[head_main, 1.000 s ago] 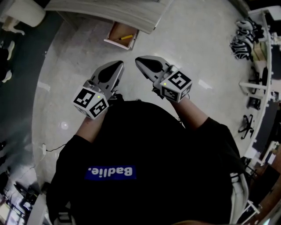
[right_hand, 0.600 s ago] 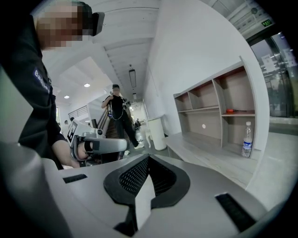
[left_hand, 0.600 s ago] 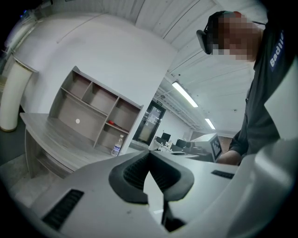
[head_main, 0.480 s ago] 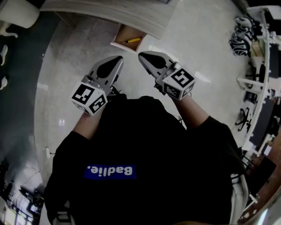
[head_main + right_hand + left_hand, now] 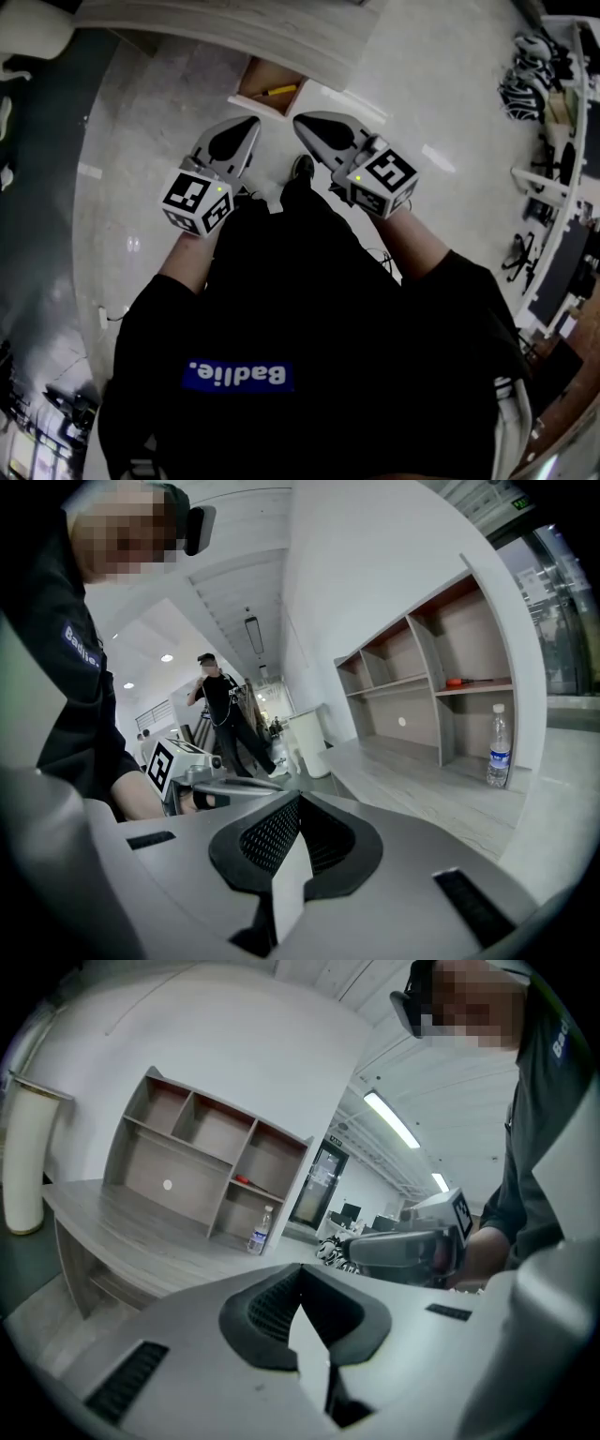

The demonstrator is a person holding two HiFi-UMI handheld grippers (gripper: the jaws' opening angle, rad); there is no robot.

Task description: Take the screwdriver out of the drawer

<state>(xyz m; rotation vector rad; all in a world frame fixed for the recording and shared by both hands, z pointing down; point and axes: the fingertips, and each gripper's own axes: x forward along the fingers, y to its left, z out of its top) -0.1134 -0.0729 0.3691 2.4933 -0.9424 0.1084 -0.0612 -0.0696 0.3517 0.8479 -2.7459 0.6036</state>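
Observation:
A yellow-handled screwdriver (image 5: pixel 278 92) lies in the open wooden drawer (image 5: pixel 251 79) that sticks out from under the grey desk (image 5: pixel 234 33). In the head view my left gripper (image 5: pixel 247 125) and right gripper (image 5: pixel 300 122) are held side by side in the air, tips pointing toward the drawer and a short way from its front. Both stand shut with nothing between the jaws, as the left gripper view (image 5: pixel 300 1277) and the right gripper view (image 5: pixel 296 803) show. Each of these views also catches the other gripper alongside.
A compartment shelf (image 5: pixel 202 1162) stands on the desk with a water bottle (image 5: pixel 259 1232) in front of it. A person (image 5: pixel 221 714) stands in the background of the right gripper view. My shoe (image 5: pixel 302 167) shows on the pale floor between the grippers. Office clutter lines the right edge.
Both grippers have moved forward toward the desk, so the drawer lies closer to their tips. A shoe has come into view between them. The jaws stayed shut.

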